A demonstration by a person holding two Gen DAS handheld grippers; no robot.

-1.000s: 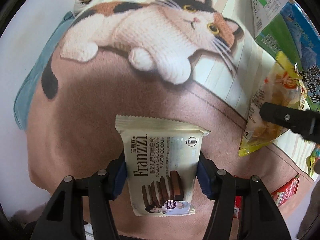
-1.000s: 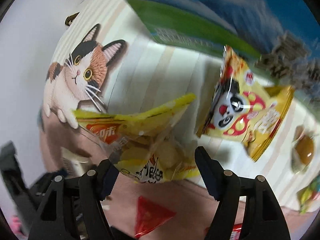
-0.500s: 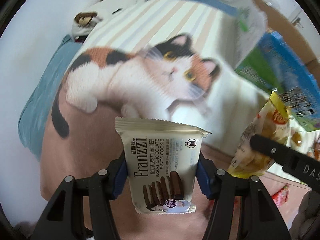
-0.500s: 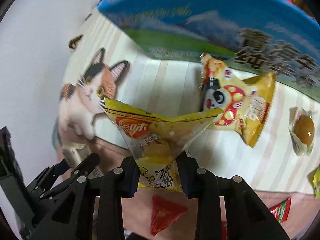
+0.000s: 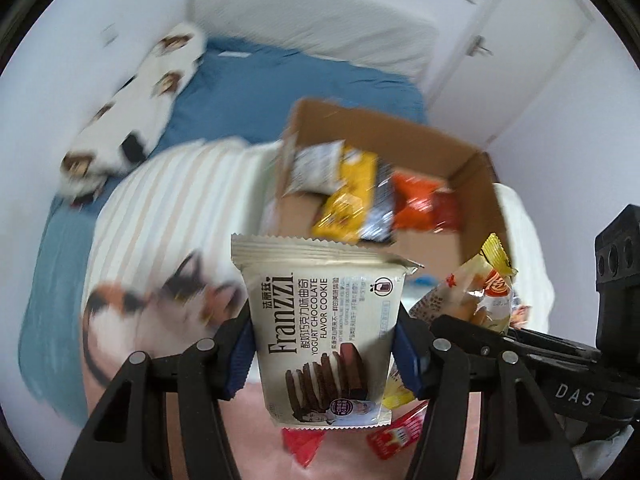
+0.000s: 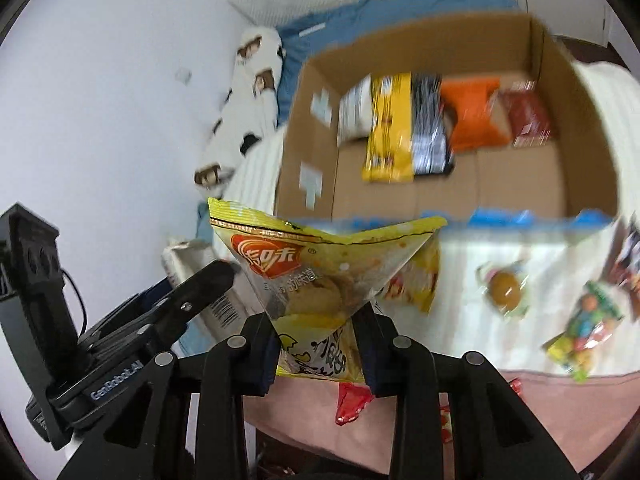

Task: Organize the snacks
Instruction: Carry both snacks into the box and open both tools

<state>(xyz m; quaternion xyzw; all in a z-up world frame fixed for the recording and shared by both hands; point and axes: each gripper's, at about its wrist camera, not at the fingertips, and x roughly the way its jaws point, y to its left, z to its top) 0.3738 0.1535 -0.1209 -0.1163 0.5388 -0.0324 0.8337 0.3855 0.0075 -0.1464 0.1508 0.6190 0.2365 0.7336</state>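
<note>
Left gripper (image 5: 324, 354) clamped on the cookie pack (image 5: 326, 332), pads pressed on both its sides, pack upright and clear of the bedding. Right gripper (image 6: 320, 350) pinched narrow on the waist of the yellow chip bag (image 6: 320, 276), which flares out above the jaws.

Progress, judged: both items are up in the air, neither yet in the cardboard box (image 6: 576, 128) at 12 o'clock, beyond the bag. Several packets (image 6: 390, 132) already lie along its far side, so the sorting looks well under way.

Left to do: a round wrapped snack (image 6: 506, 290) and a colourful sweet pack (image 6: 582, 330) at 3 o'clock on the striped blanket (image 6: 460, 320), red wrappers (image 6: 352, 400) at 6 o'clock.

Hard to read: box contents are motion-blurred, labels illegible; blanket cut off at the right edge, so the remaining count is uncertain.
</note>
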